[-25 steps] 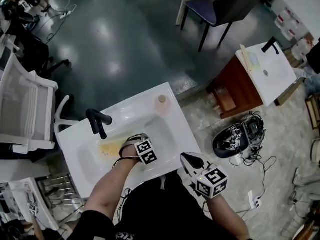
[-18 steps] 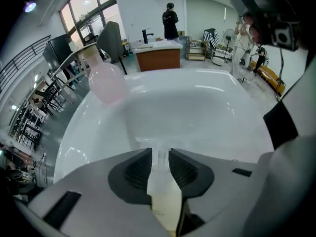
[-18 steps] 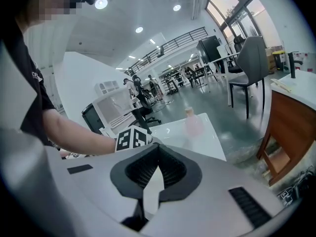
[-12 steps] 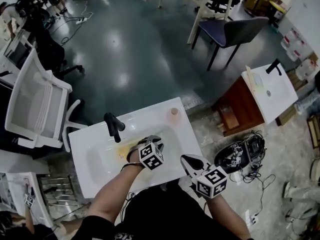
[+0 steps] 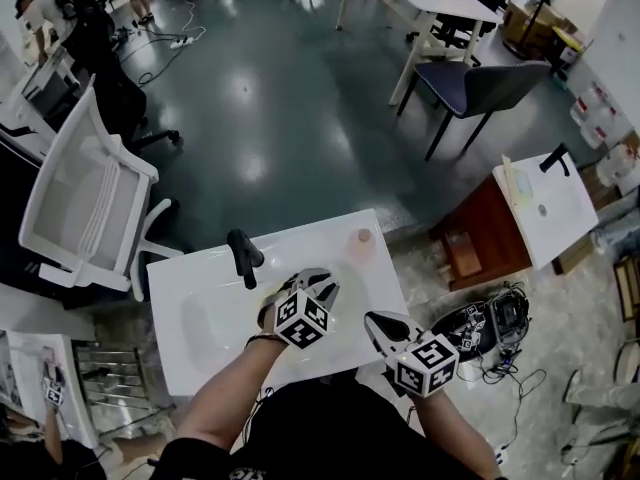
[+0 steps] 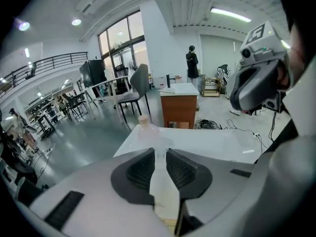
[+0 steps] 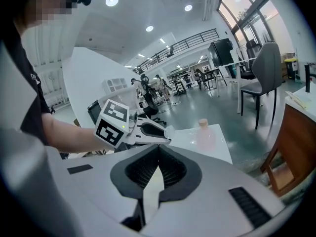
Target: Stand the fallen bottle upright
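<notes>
Left gripper is closed on the bottle; its jaws have just been closing w/ the bottle btw. them. Pads press it from both sides. The bottle is clear-ish w/ a yellow tint at the near end & lies lengthwise along the jaws. Its rounded clear end pokes out past the tips, as seen in the right gripper view. In the head view the gripper + bottle sit over the basin of the white sink, just beside the black faucet. Can't tell how far the bottle is tilted.

Right gripper: jaw tips together, nothing btw. them. It hangs near the sink's front edge, close to the left gripper, not touching it.

A pink bottle w/ a tan cap stands upright on the sink's far corner, well apart from both grippers.
</notes>
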